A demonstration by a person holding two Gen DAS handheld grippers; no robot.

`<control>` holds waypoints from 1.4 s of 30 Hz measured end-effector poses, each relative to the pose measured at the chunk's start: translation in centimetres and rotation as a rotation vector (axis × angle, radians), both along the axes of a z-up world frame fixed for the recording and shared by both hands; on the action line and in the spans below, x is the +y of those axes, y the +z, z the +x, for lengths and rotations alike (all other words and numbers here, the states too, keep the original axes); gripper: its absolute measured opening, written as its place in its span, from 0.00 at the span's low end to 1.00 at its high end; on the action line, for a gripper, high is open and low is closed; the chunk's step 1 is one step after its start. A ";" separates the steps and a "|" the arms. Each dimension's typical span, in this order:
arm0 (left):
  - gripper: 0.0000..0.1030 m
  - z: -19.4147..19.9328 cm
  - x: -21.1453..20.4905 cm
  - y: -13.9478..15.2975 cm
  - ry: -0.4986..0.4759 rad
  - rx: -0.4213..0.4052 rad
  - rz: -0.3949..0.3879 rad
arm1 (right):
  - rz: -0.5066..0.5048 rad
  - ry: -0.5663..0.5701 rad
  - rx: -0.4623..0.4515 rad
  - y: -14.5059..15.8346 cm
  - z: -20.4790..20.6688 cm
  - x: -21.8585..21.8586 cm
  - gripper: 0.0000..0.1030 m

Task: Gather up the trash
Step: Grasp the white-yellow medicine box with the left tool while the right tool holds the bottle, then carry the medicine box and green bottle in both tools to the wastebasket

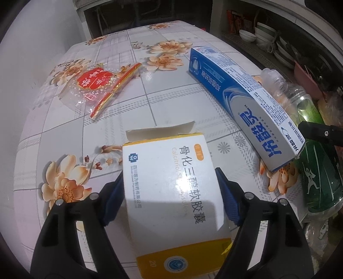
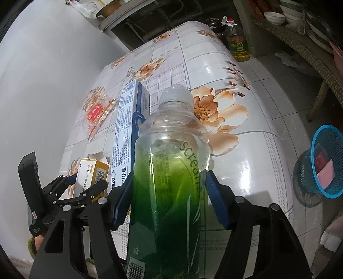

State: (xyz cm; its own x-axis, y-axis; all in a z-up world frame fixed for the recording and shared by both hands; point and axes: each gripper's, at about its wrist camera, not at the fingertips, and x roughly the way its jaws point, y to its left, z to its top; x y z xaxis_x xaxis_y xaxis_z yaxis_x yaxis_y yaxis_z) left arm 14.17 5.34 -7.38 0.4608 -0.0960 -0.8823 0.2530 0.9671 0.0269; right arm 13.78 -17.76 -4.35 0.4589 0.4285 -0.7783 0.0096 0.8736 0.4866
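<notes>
My left gripper (image 1: 169, 191) is shut on a white and yellow medicine box (image 1: 169, 182), its blue pads pressed on both sides; its end flap is open. The box also shows in the right wrist view (image 2: 92, 173) with the left gripper (image 2: 81, 188) around it. My right gripper (image 2: 169, 193) is shut on a clear plastic bottle with a green label (image 2: 171, 171), held over the table. A blue toothpaste box (image 1: 240, 100) lies on the table to the right, next to the bottle (image 1: 308, 137). A clear wrapper with a red label (image 1: 94, 83) lies at the far left.
The table (image 1: 171, 107) has a glossy floral cloth and stands against a white wall. A blue basket (image 2: 325, 163) with something pink and red inside stands on the floor to the right. An oil bottle (image 2: 236, 40) stands on the floor beyond the table. Shelves with bowls (image 2: 274, 17) are at the right.
</notes>
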 end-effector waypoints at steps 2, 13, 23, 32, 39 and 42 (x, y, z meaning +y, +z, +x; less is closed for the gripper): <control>0.72 -0.1 -0.1 0.1 -0.002 -0.005 0.006 | 0.000 -0.002 0.000 0.0 0.0 0.0 0.62; 0.71 -0.4 -0.3 0.4 -0.009 -0.038 0.038 | -0.016 -0.012 -0.005 0.2 -0.5 -0.4 0.62; 0.70 -1.0 -0.2 1.5 0.001 -0.077 0.049 | -0.012 -0.017 -0.019 0.5 -1.0 -0.9 0.62; 0.70 -1.8 -0.1 3.7 -0.002 -0.131 0.019 | 0.004 -0.033 -0.063 1.6 -2.4 -1.8 0.62; 0.70 -1.7 -1.8 7.6 -0.077 -0.193 -0.074 | 0.039 -0.083 -0.143 3.3 -5.0 -3.7 0.62; 0.70 -1.4 -4.1 9.9 -0.145 -0.213 -0.140 | 0.054 -0.137 -0.168 3.7 -6.4 -5.7 0.62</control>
